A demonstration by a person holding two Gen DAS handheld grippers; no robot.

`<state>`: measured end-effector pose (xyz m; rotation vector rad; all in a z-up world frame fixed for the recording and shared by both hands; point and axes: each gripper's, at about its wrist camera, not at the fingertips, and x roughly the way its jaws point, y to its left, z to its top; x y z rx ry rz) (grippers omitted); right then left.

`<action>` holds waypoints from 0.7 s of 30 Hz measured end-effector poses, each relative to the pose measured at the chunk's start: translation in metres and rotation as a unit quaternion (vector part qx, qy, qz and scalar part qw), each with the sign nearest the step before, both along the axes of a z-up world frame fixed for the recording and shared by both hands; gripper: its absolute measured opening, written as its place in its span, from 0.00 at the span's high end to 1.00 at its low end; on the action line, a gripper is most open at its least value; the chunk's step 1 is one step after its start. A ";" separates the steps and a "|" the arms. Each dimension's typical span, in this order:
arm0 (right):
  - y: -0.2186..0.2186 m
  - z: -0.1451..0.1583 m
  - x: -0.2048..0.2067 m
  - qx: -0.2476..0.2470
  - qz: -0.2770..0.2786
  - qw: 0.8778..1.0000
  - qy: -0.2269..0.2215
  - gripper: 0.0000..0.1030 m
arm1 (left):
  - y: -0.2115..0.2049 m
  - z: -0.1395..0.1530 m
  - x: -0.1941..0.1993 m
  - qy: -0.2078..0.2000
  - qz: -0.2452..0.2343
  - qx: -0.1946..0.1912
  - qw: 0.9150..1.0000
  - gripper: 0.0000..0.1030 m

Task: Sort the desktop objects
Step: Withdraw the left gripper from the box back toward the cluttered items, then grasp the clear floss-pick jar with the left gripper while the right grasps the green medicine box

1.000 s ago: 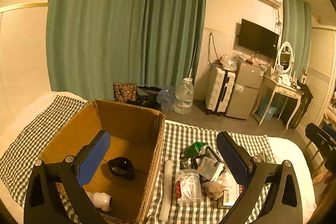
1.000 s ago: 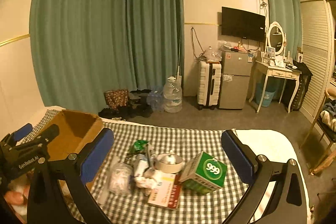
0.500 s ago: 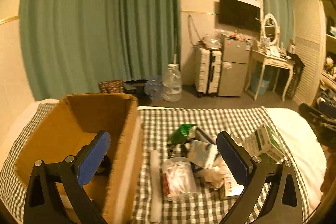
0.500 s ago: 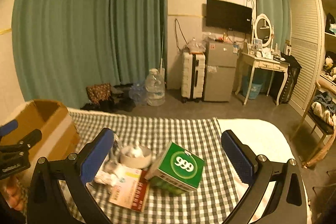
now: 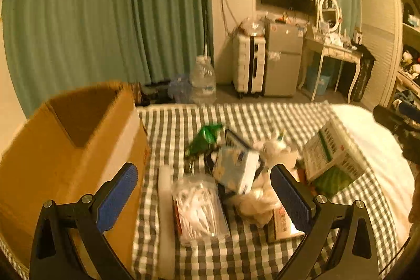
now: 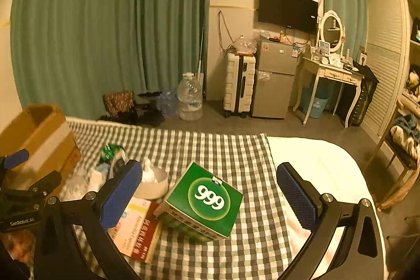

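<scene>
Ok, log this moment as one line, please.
left gripper: open, above clear plastic tub | right gripper: open, facing green 999 carton | brown cardboard box: left of clutter

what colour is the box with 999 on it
Green, with white numerals; the 999 box shows best in the right wrist view.

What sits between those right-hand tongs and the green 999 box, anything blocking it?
Nothing visible does. The right tongs are open with the green 999 box straight ahead between the blue pads. A red and white booklet lies partly under the box's left side.
</scene>
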<state>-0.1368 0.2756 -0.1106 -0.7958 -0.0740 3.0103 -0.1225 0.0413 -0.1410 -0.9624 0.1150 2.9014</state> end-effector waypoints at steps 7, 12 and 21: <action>0.001 -0.029 -0.013 0.031 0.007 0.999 -0.029 0.00 | 0.000 -0.036 0.001 -0.017 0.001 -0.045 0.999 0.00; 0.004 -0.047 -0.022 0.030 0.020 0.998 -0.060 0.00 | -0.009 -0.047 -0.006 -0.053 0.026 -0.009 0.998 0.00; 0.016 -0.068 -0.034 -0.017 0.016 0.994 -0.104 0.00 | -0.021 -0.092 -0.040 -0.177 0.088 0.048 0.979 0.23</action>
